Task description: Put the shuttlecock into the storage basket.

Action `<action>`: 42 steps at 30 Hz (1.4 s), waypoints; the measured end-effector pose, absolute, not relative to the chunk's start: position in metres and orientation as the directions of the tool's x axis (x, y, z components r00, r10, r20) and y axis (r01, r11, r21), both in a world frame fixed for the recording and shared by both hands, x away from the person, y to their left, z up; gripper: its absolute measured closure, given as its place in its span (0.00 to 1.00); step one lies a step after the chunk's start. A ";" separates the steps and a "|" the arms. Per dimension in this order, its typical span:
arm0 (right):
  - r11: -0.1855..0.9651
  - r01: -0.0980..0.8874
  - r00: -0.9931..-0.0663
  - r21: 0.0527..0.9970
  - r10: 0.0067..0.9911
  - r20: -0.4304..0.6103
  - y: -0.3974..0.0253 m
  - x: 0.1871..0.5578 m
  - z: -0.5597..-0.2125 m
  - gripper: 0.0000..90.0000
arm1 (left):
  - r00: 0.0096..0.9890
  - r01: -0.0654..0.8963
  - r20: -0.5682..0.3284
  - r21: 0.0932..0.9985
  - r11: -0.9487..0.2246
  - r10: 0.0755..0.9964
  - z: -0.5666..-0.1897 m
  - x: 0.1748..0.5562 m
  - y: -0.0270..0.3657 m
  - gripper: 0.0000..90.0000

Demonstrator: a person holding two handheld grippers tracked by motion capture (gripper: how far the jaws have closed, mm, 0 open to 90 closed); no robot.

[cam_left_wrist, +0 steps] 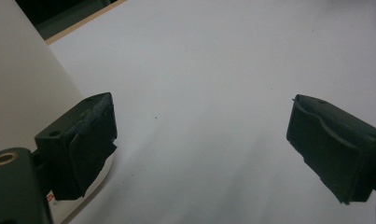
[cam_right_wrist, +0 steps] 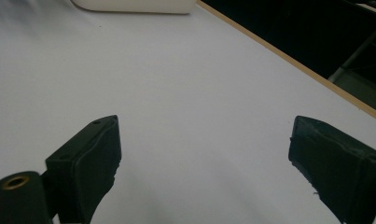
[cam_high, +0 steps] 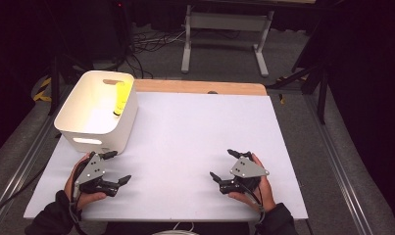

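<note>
A white plastic bin [cam_high: 96, 111] stands at the table's far left, and a yellow bottle [cam_high: 120, 99] leans inside it against the right wall. My left gripper [cam_high: 117, 167] rests low at the near left, just in front of the bin, open with nothing between its jaws. In the left gripper view the left gripper [cam_left_wrist: 202, 140] stands wide apart over bare white surface, with the bin wall [cam_left_wrist: 22, 84] at the left. My right gripper [cam_high: 223, 165] sits at the near right, open and empty. Its own view has the right gripper [cam_right_wrist: 204, 161] spread over the tabletop, the bin [cam_right_wrist: 134, 5] far off.
The white table top [cam_high: 195, 132] has a wooden strip [cam_high: 200, 87] along its far edge. Beyond it stand a grey table frame [cam_high: 224, 34] and cables on the floor. Dark curtains close in both sides.
</note>
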State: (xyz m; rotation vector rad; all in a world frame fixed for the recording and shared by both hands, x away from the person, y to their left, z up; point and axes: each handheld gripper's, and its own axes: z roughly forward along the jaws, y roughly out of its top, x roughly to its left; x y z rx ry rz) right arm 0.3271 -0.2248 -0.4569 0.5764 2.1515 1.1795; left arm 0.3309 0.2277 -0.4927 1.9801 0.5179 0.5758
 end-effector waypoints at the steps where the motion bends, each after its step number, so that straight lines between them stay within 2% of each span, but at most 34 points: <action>1: 0.509 0.082 -0.722 0.857 0.623 -0.300 -0.224 0.327 -0.458 0.12 | 0.795 0.110 0.184 0.893 -0.436 0.579 -0.492 0.330 0.229 0.10; 42: 0.526 0.095 -0.723 0.845 0.620 -0.305 -0.222 0.326 -0.462 0.13 | 0.792 0.069 0.207 0.904 -0.421 0.574 -0.490 0.326 0.231 0.09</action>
